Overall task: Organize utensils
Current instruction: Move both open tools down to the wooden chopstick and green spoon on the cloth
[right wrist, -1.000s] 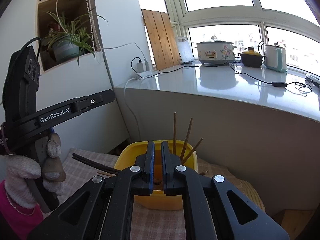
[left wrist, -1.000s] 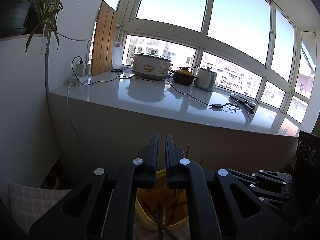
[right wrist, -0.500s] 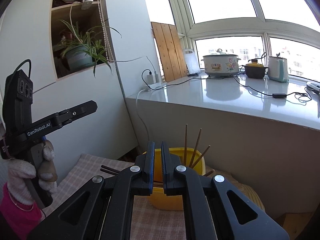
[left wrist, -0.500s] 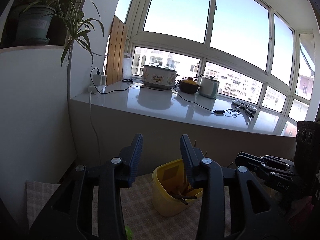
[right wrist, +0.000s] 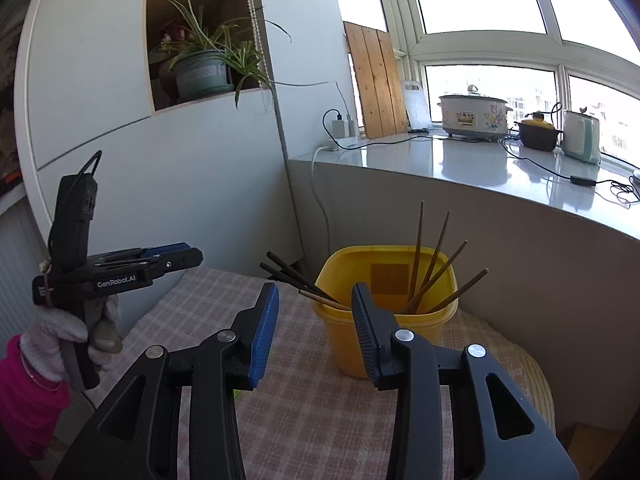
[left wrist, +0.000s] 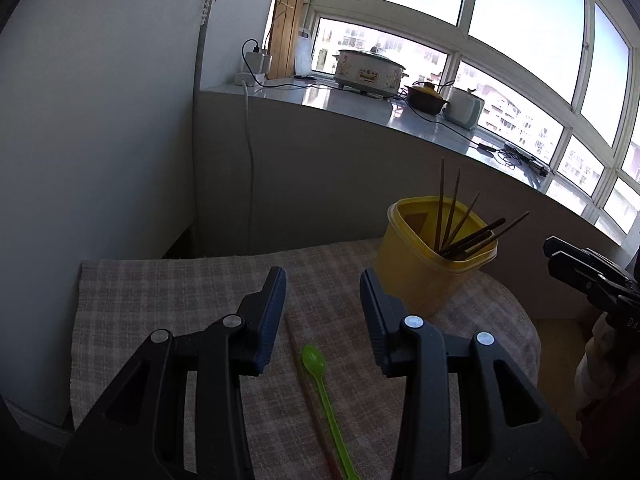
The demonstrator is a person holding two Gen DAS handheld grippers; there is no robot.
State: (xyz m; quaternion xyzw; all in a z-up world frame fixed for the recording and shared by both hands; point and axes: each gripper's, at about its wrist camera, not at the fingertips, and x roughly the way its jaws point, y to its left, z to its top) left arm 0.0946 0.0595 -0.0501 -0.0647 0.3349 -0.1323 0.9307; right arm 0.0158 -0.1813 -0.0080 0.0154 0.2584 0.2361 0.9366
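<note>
Left-wrist view, item one: our left gripper [left wrist: 323, 280], jaws parted, nothing between the pads, pointing down at the checked cloth [left wrist: 168, 292]. Directly below the gap lies a green spoon [left wrist: 320, 376], bowl toward the jaws, handle running back under us; a dark chopstick [left wrist: 308, 384] lies alongside, touching or nearly so. We judge the spoon the next pick, the jaws being lined up over it.

Item two: yellow tub [left wrist: 424, 276], upright, right of the jaws, holding a fan of chopsticks [left wrist: 460, 228] leaning toward its far-right rim. Tips stand well above the rim, so any entry should come from the near-left side, where the mouth is free.

Right-wrist view, item three: our right gripper [right wrist: 314, 292], jaws opening, nothing between them, aimed at the same tub. Two or three chopsticks [right wrist: 288, 274] rest over the near-left rim, tips overhanging the cloth; whether they are fully in we cannot tell.

Item four: open cloth left of the tub gives clear room; the table edge curves away on the right, close behind the tub.
</note>
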